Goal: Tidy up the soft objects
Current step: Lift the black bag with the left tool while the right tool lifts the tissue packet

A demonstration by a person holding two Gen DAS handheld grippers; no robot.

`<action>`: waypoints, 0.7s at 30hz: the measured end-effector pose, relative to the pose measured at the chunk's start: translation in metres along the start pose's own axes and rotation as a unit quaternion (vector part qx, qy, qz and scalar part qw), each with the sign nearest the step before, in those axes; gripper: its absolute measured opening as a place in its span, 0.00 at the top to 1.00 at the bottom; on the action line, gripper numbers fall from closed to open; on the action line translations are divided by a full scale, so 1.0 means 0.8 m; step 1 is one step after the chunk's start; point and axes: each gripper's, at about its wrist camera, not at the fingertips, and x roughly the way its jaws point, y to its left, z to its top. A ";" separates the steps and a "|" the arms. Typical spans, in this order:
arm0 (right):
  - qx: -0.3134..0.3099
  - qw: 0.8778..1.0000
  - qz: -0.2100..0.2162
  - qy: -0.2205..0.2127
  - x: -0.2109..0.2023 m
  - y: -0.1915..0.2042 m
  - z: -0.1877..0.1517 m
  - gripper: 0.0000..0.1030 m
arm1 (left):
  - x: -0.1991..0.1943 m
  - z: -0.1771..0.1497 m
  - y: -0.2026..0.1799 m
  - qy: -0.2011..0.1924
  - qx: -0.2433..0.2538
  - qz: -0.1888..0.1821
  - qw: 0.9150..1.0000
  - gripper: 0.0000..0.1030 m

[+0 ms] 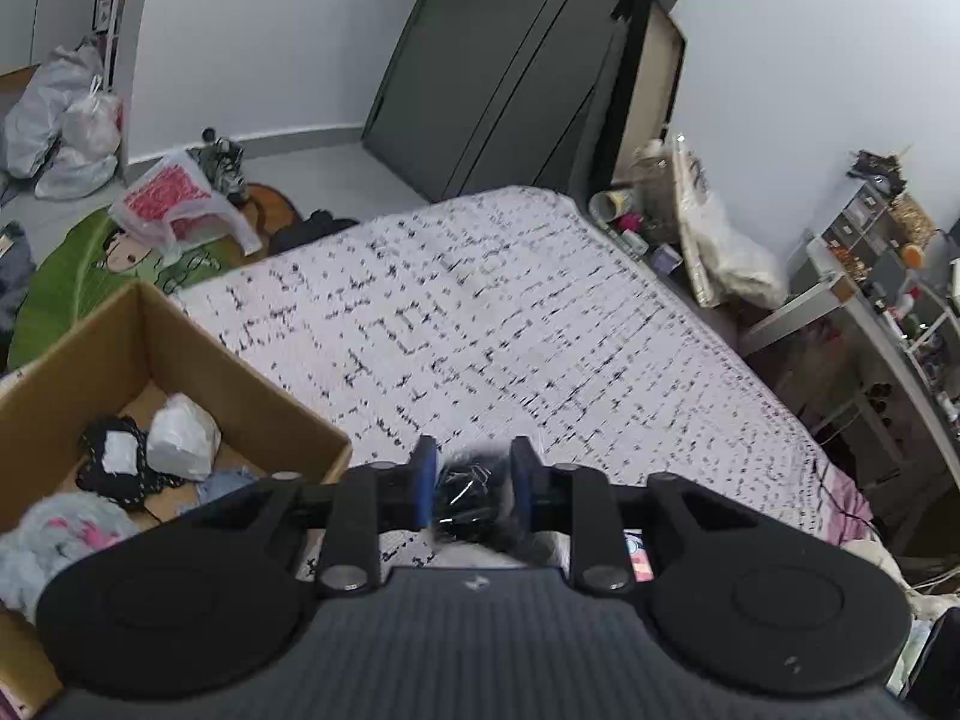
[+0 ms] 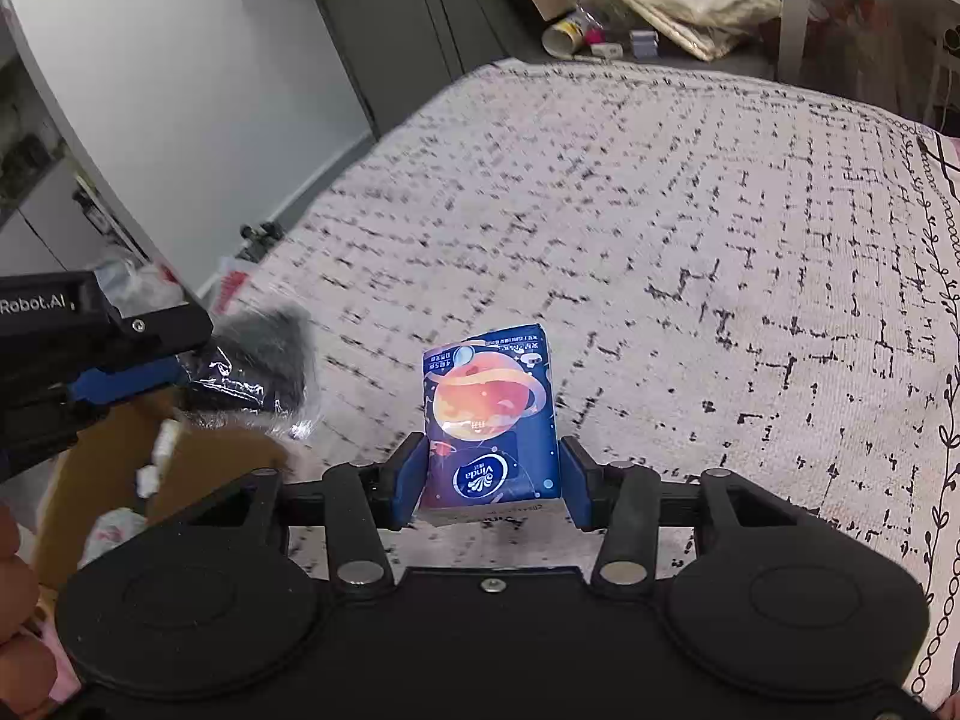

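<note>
Holding a pack of tissues [image 2: 492,420] by its lower end, the right gripper [image 2: 489,477] has its blue pads pressed on the two narrow sides, so the pack stands up between the jaws above the patterned bed [image 2: 690,210]. It looks light and springy (a film wrapper over soft paper), so a hard squeeze would dent it and the glossy film could slide; gripping lower across the narrow sides, as now, seems the safest hold.

To that gripper's left, the left gripper [image 1: 471,489] is clamped on a dark fuzzy bundle [image 1: 474,498] in clear crinkly plastic. That bundle should be very light and squashy, and the slick wrap may creep between the pads, so taking it through the thick middle looks best.

Below and to the left of the left gripper sits an open cardboard box [image 1: 198,336] with other soft items inside, likely where both things belong.
</note>
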 end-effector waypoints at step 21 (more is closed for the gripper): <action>0.023 0.999 0.026 -0.022 -0.032 -0.010 0.006 0.56 | 0.023 -0.022 0.013 0.107 0.014 0.043 0.993 0.47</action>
